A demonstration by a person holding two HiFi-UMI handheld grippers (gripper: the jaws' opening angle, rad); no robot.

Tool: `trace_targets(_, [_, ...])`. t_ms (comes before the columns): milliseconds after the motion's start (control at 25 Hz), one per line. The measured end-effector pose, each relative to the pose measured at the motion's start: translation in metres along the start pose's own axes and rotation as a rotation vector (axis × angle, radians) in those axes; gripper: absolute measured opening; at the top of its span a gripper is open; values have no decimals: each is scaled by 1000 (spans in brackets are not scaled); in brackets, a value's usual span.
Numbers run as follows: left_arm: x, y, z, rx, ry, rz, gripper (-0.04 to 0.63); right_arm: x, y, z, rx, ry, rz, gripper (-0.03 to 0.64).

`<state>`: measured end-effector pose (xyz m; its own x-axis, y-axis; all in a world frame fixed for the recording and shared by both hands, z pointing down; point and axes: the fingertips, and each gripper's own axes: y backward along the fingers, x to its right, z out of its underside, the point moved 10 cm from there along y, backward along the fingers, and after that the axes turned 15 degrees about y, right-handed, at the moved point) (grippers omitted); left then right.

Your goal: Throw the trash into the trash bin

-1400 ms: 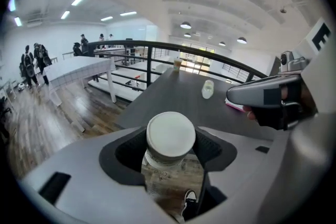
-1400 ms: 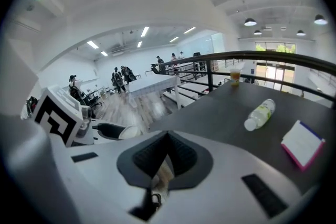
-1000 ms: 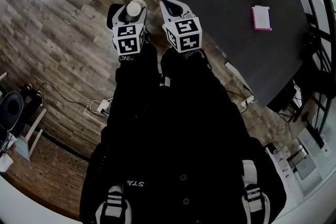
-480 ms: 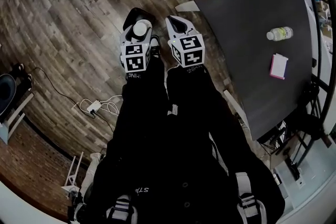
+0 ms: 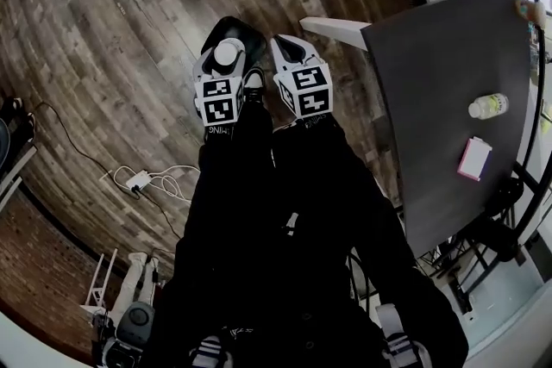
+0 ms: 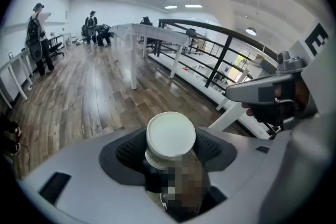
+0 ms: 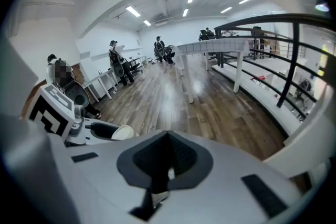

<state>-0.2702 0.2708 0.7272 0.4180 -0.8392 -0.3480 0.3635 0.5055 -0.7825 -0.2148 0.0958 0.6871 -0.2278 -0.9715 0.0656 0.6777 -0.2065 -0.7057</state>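
White-lidded round cup point(image 5: 227, 53) hung over the brown wooden plank floor point(image 5: 103, 30), left of the dark grey table point(image 5: 448, 99), clamped between your left gripper's point(image 5: 228, 35) jaws, lid facing outward. Just beside it, your right gripper point(image 5: 287, 47) stayed closed tight, holding nothing.

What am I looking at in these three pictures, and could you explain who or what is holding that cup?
There is no robot here. A person in dark clothes holds a two-jaw gripper in each hand. One picture looks down from a camera on the person's head; the other two come from cameras riding on each gripper. The left gripper is shut on a white-lidded cup. The right gripper is shut and empty. On the dark table at the right lie a small bottle and a pink-edged pad.
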Motion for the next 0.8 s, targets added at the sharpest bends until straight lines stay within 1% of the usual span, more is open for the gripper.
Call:
trace_targets(120, [-15,-31,18,-9,12,-16,276,2,-31,24,-22,-7,-31,12])
trace_targets(280, [-32,-69,44,-33,32,-37,276,1,-69,55,-53,12,-66,12])
trace_targets(640, [-70,-138,82,-41,31,-75,276,11,-133,102,-60,11,-91,12])
trace_targets(800, [-87,-175,107,-84,28,-98,276,17,-157,124,-69,17,-105,12])
